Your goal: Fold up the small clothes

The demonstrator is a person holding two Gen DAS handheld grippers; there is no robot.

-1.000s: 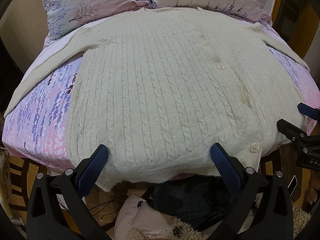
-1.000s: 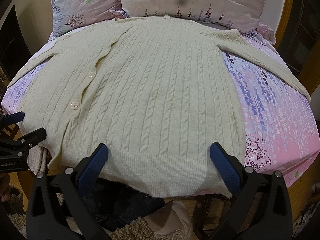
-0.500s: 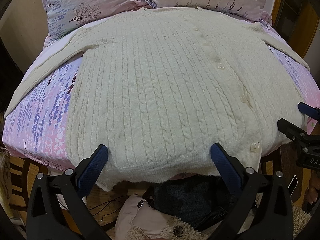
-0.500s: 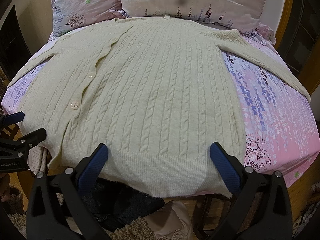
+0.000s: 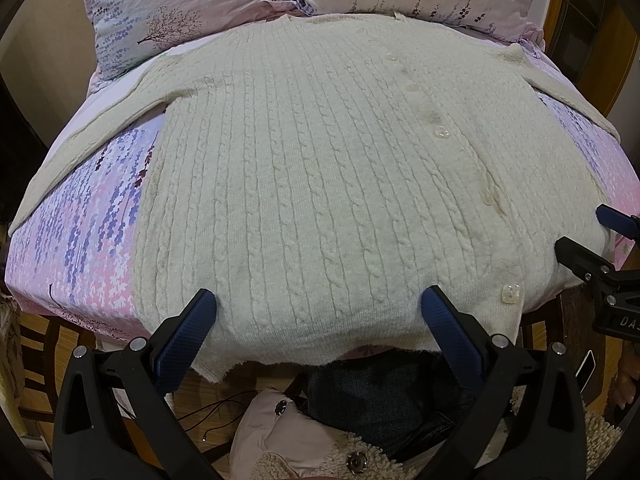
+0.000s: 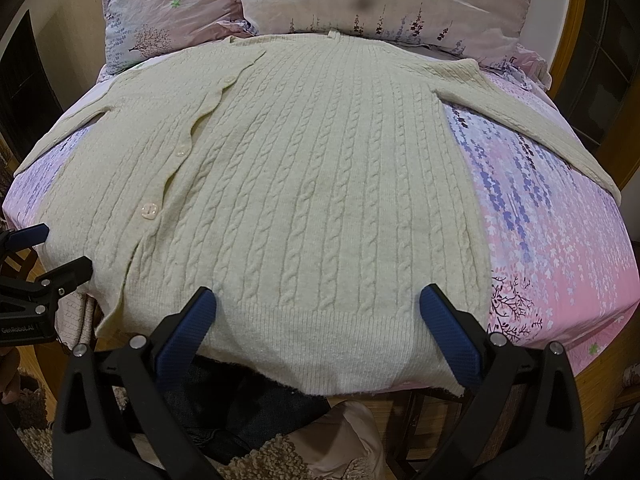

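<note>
While the cream cardigan (image 5: 320,184) lay spread flat on the bed (image 6: 560,240), hem overhanging its near edge, the left claw (image 5: 318,312) and right claw (image 6: 316,308) hovered spread wide above that hem, so a shallow pinch could slip off the loose knit.

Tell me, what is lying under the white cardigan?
The cardigan lies spread on a pink and purple flowered sheet, which shows beside it on both sides. Its hem hangs over the near edge. What the sheet covers cannot be seen.
</note>
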